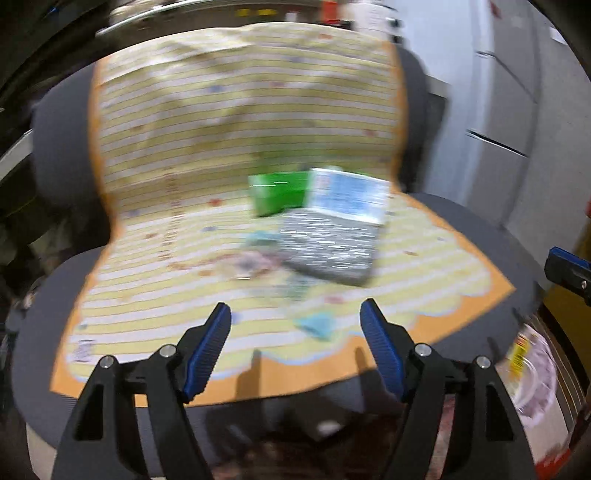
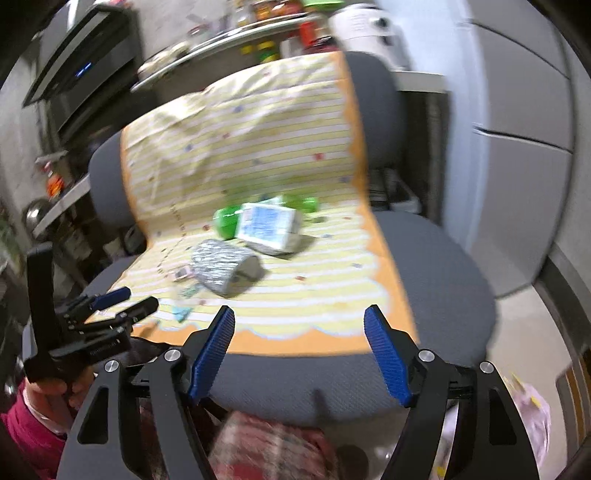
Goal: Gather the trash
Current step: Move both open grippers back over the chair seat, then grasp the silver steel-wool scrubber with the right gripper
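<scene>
Grey fabric office chair (image 2: 436, 258) fills both wrist views, draped seat-to-backrest w/ a yellow-and-white striped cloth (image 2: 258, 122) edged in orange scallops. Trash sits mid-seat on that cloth: a white-and-blue printed carton (image 2: 267, 225) lying on its side, a green container (image 2: 225, 221) touching it at approx. 9 o'clock, and a crumpled silver-grey wrapper (image 2: 221, 267) just beside the carton at approx. 7 o'clock. Small scraps, incl. a light-blue bit (image 2: 181, 314), lie nearer the seat's front edge; motion blur hides what they are. In the left wrist view the same carton (image 1: 347, 195) stands behind the silver-grey wrapper (image 1: 328, 251), green container (image 1: 279, 194) at its 9 o'clock, and a light-blue scrap (image 1: 317, 325) close to the front hem. Left gripper (image 1: 295, 317) hovers over the cloth's front edge, blue-padded fingers spread wide, nothing between them; no contact w/ any trash. Right gripper (image 2: 299, 321) likewise gapes apart above the seat's front lip, jaws empty. From the right wrist view, the left gripper (image 2: 125, 301) appears at approx. 8 o'clock, held by a hand (image 2: 55, 391) in a magenta sleeve (image 2: 26, 424). Background at 12 o'clock: cluttered shelves (image 2: 236, 29), blurred; pale cabinet doors (image 2: 524, 140) at 3 o'clock. A clear plastic bag (image 1: 532, 373) shows at 4 o'clock beside the chair in the left view, contents unclear.
</scene>
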A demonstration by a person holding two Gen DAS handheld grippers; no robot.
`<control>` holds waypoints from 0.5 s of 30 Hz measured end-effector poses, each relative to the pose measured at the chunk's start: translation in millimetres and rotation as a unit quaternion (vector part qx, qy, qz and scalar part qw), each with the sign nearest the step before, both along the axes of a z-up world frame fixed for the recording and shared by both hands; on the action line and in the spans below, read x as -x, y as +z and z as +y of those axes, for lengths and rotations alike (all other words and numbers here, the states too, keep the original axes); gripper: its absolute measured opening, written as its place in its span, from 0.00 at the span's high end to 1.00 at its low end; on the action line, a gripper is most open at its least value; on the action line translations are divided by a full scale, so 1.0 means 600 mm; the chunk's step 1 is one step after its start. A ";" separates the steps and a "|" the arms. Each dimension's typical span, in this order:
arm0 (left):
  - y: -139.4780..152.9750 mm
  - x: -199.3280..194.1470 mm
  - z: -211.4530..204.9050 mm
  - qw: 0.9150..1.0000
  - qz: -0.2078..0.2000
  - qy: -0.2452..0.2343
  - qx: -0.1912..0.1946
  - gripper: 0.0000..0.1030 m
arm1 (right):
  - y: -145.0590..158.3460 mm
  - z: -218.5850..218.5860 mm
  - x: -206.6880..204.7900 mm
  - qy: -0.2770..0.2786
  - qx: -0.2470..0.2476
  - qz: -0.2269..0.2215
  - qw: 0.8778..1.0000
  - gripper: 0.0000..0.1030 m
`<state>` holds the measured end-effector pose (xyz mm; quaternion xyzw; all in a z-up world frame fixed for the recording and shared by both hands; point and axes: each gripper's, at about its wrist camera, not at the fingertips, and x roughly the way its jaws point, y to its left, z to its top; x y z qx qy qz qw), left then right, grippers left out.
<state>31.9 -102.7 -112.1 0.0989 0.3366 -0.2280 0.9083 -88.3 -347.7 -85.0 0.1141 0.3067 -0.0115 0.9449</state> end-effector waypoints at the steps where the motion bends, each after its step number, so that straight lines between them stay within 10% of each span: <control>1: 0.001 -0.013 0.018 1.000 -0.002 0.019 -0.005 0.31 | 0.001 0.012 -0.015 0.011 0.005 -0.003 1.000 0.29; 15: -0.021 -0.098 0.085 0.997 0.010 0.078 -0.015 0.31 | -0.058 0.108 -0.273 0.120 0.030 0.022 0.992 0.29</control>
